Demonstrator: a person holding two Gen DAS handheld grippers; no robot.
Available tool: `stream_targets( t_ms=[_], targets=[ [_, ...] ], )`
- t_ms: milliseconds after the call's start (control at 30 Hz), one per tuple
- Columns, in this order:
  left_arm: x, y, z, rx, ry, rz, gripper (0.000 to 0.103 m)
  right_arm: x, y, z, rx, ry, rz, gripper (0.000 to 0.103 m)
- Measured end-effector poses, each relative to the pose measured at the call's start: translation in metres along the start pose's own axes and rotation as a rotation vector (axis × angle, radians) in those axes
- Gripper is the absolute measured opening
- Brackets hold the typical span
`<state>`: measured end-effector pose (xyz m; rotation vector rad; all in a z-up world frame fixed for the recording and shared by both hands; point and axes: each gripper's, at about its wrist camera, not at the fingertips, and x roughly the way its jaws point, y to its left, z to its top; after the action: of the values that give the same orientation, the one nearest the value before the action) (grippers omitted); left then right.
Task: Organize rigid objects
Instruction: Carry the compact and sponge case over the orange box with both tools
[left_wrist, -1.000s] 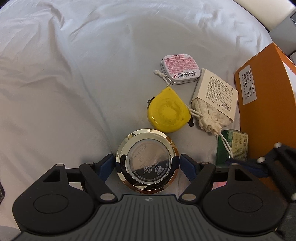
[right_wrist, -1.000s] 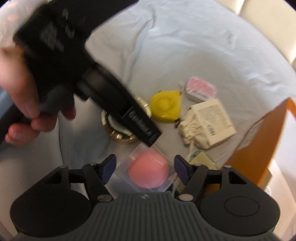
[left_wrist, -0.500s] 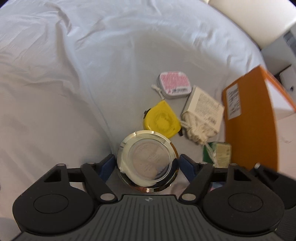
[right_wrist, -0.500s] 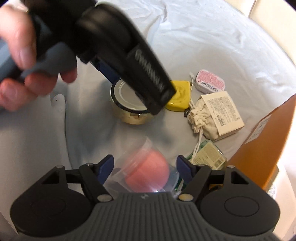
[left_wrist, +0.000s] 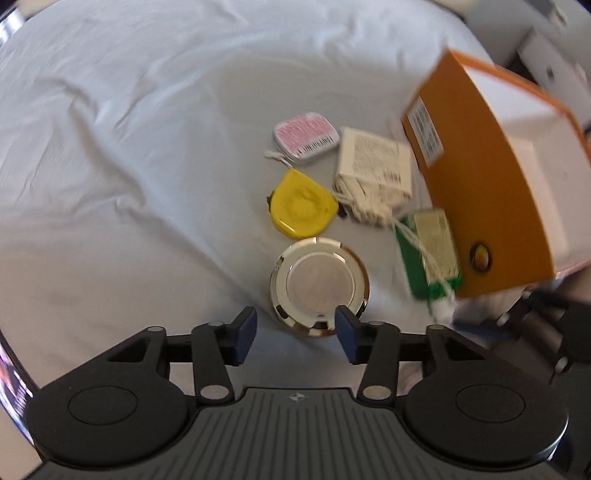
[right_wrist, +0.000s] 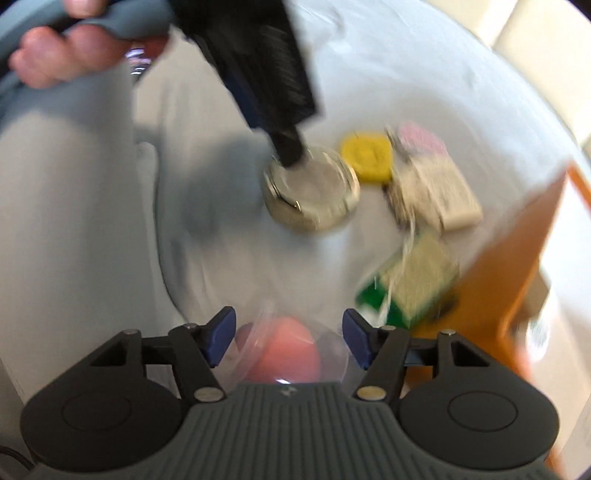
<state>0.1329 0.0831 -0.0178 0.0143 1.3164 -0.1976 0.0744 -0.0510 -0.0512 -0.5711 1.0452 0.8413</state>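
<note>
A round gold tin (left_wrist: 319, 284) lies on the white sheet (left_wrist: 147, 147) just beyond my left gripper (left_wrist: 295, 334). The left jaws are opening with nothing between them, and the right fingertip (left_wrist: 345, 332) overlaps the tin's near rim. In the right wrist view the left gripper's black body (right_wrist: 258, 62) hangs over the gold tin (right_wrist: 314, 188), held by a hand (right_wrist: 55, 59). My right gripper (right_wrist: 289, 336) is closing its jaws on a clear plastic case with a pink ball (right_wrist: 288, 347), which fills the gap between the pads.
Past the tin lie a yellow tape measure (left_wrist: 303, 208), a pink flat tin (left_wrist: 306, 136), a cream drawstring pouch with a card (left_wrist: 373, 173) and a green packet (left_wrist: 428, 254). An open orange box (left_wrist: 480, 192) stands at the right.
The left gripper lifted away from the gold tin, its jaws narrowed and its view rolled. The right gripper moved sideways with the clear case between its fingers, closer to the orange box.
</note>
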Motion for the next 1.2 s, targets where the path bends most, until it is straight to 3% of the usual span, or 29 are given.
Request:
stream_targets(
  t_ms=[133,267,533,733,967,1067,1200],
  targets=[
    [0.005,0.006,0.011,0.037,-0.024,0.035,0.074,-0.002,-0.023,-0.019,0.270,-0.002,0.033,0.064],
    [0.029,0.015,0.027,0.008,0.057,0.017,0.074,0.001,-0.054,-0.046,0.570,0.002,0.121,0.064],
    [0.071,0.030,0.028,-0.164,0.206,-0.192,0.085,0.003,-0.062,-0.050,0.582,-0.063,0.138,0.064],
    [0.062,0.020,0.031,-0.177,0.163,-0.183,0.066,0.003,-0.073,-0.059,0.674,-0.106,0.184,0.062],
    [0.022,-0.007,0.012,-0.093,0.013,-0.121,0.039,-0.015,-0.069,-0.056,0.572,-0.105,0.120,0.072],
    [0.007,-0.031,0.001,-0.008,-0.053,-0.098,0.032,-0.027,-0.075,-0.061,0.542,-0.104,0.114,0.072],
    [0.004,-0.059,-0.012,0.079,-0.096,-0.037,0.031,-0.037,-0.079,-0.065,0.492,-0.088,0.096,0.074]
  ],
)
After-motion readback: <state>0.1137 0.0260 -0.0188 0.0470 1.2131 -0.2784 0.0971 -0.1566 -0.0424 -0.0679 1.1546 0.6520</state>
